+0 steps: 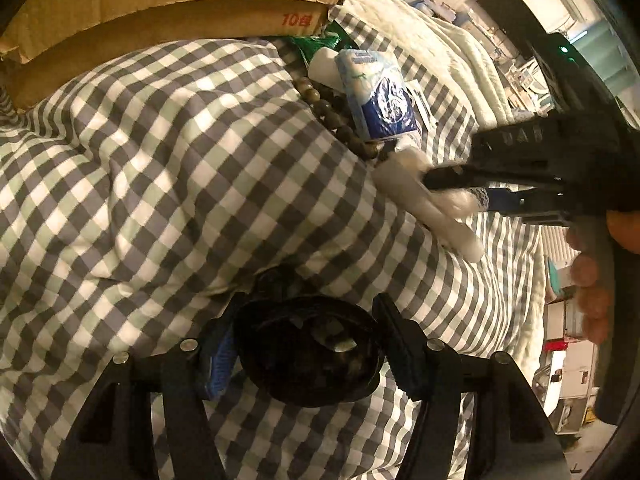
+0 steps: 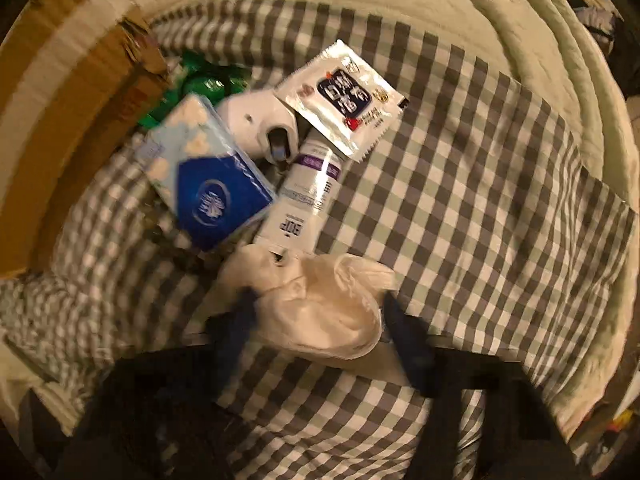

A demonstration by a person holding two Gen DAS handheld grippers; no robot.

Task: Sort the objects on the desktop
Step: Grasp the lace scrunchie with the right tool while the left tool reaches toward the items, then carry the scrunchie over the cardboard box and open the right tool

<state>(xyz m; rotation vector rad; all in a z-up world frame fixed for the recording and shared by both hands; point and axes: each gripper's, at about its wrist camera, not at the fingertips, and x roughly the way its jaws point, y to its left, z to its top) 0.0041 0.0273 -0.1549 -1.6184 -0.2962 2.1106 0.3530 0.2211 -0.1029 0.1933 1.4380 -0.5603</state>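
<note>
In the left wrist view my left gripper (image 1: 308, 308) is shut on a round, glossy black object (image 1: 308, 360), its pads pressing on both sides just above the checked cloth (image 1: 180, 180). My right gripper (image 2: 320, 300) points down at a crumpled white plastic bag (image 2: 324, 320) and is shut on it. The left wrist view shows this right gripper (image 1: 456, 190) from the side, with the white plastic bag (image 1: 432, 208) between its fingers. A blue and white tissue pack (image 2: 208, 184) lies just beyond, next to a white tube (image 2: 304, 196).
A silver sachet (image 2: 344, 96), a white plastic device (image 2: 260, 124) and a green wrapper (image 2: 208, 80) lie beside the cardboard box (image 2: 60, 120). A bead string (image 1: 344, 124) lies by the tissue pack (image 1: 376, 96). A cream quilt (image 2: 540, 60) borders the cloth. A person's hand (image 1: 592, 280) holds the right gripper.
</note>
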